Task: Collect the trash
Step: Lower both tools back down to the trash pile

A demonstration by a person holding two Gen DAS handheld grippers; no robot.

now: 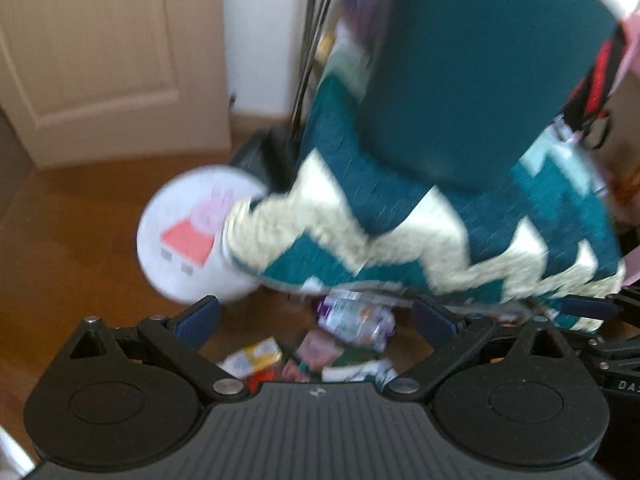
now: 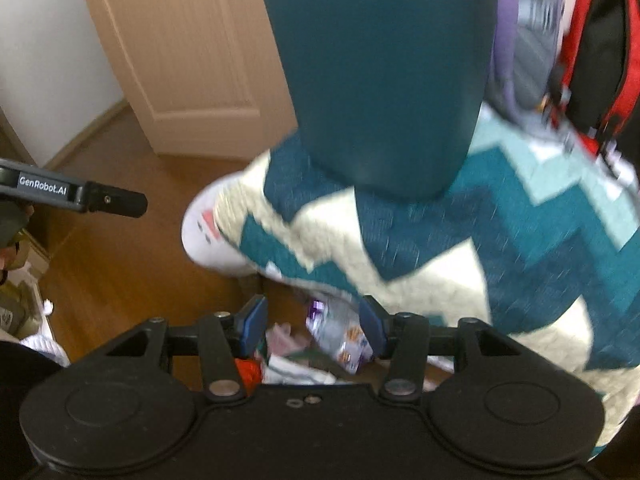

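Apparently aiming for floor litter, left gripper (image 1: pixel 316 314) spreads wide and empty, right gripper (image 2: pixel 314 326) part-open around crumpled clear plastic bottle (image 2: pixel 340 336), unpinched.

A teal and cream zigzag blanket (image 1: pixel 420 236) is hanging down over the wooden floor (image 1: pixel 80 240); positions are given relative to it. Above it, a plain teal panel (image 1: pixel 480 72) is overlapping its upper part. At its lower left edge, a white round item with a pink cartoon pig (image 1: pixel 188 232) is lying partly tucked behind it. Up and left, a beige panelled door (image 1: pixel 100 48) is standing. At its upper right, a red and black backpack (image 2: pixel 600 60) is hanging.
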